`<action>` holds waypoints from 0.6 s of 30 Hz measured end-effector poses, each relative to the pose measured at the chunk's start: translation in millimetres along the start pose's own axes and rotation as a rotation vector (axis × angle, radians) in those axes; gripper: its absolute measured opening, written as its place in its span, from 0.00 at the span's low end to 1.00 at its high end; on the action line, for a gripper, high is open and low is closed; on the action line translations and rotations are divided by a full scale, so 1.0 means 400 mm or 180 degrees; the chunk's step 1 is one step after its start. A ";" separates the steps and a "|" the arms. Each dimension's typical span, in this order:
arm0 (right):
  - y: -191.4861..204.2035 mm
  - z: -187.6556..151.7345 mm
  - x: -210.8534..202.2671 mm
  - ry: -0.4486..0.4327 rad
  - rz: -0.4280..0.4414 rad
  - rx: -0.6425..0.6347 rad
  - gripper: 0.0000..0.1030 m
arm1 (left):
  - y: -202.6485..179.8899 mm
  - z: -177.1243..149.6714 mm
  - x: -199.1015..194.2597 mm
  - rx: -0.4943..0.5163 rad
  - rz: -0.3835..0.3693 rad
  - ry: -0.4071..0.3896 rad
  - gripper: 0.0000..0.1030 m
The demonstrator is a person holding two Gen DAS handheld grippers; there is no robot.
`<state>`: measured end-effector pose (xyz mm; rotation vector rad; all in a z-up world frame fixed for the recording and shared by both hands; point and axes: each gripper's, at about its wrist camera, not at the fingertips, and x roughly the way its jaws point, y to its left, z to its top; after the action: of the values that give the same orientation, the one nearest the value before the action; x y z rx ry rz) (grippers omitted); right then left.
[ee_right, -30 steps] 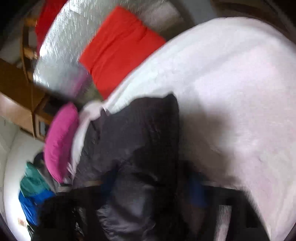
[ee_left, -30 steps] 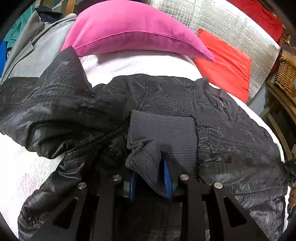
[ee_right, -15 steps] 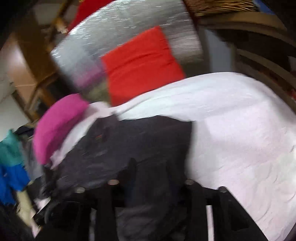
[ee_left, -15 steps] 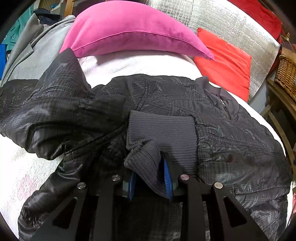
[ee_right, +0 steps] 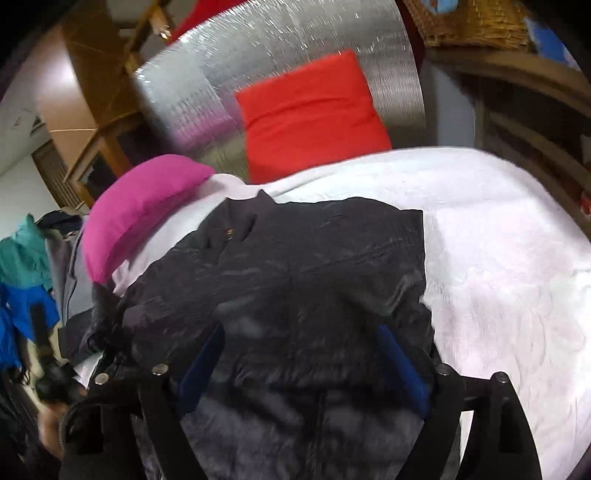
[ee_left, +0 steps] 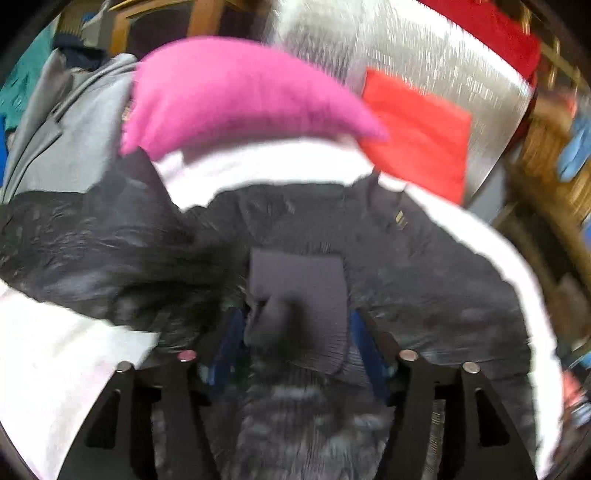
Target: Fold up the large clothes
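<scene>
A black quilted jacket [ee_left: 424, 280] lies folded on the white bed cover [ee_left: 48, 369]. Its ribbed cuff [ee_left: 299, 291] rests on top of the body. My left gripper [ee_left: 299, 347] hovers just over that cuff; its jaws are opening and the blue pads [ee_left: 231, 343] stand off either side of the knit. In the right wrist view the jacket [ee_right: 314, 266] shows a straight folded right edge. My right gripper [ee_right: 303, 369] is above the jacket's near part, jaws opening, blue pads [ee_right: 400, 369] wide apart, with fabric lying between them but not pinched.
A pink pillow [ee_left: 236, 96] and a red cushion [ee_left: 417, 133] lean against a silver foil mat [ee_left: 424, 48] at the bed's head. A grey garment [ee_left: 70, 129] lies at the left. Teal and blue clothes [ee_right: 22, 288], wooden shelves [ee_right: 524, 122] and a wicker basket [ee_right: 476, 22] surround the bed.
The left jaws have spread and let go of the ribbed cuff, and the gripper has drawn back and up. The right jaws have opened off the jacket while that gripper rolled level and pulled away.
</scene>
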<state>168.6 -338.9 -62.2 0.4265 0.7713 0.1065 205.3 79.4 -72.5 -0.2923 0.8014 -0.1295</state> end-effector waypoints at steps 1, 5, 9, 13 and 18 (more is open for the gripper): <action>0.012 -0.029 -0.007 -0.0005 0.0072 0.0013 0.85 | 0.031 0.007 -0.038 -0.0092 -0.0073 -0.0095 0.72; 0.076 -0.121 0.055 0.0141 0.0139 -0.0225 0.85 | 0.244 0.041 -0.171 -0.0596 -0.0077 -0.0460 0.79; 0.110 -0.194 0.124 0.0352 0.0040 -0.0535 0.85 | 0.587 0.058 -0.212 -0.1546 0.0047 -0.0615 0.80; 0.098 -0.198 0.135 0.0341 0.0023 -0.0532 0.85 | 0.843 0.054 -0.169 -0.2223 0.0099 -0.0510 0.79; 0.106 -0.207 0.142 0.0358 -0.0047 -0.0619 0.88 | 0.971 0.077 -0.098 -0.2484 0.0085 -0.0477 0.79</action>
<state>154.3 -258.6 -134.7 0.2314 0.8658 0.1913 202.2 464.2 -144.1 -1.0147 0.6778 0.2387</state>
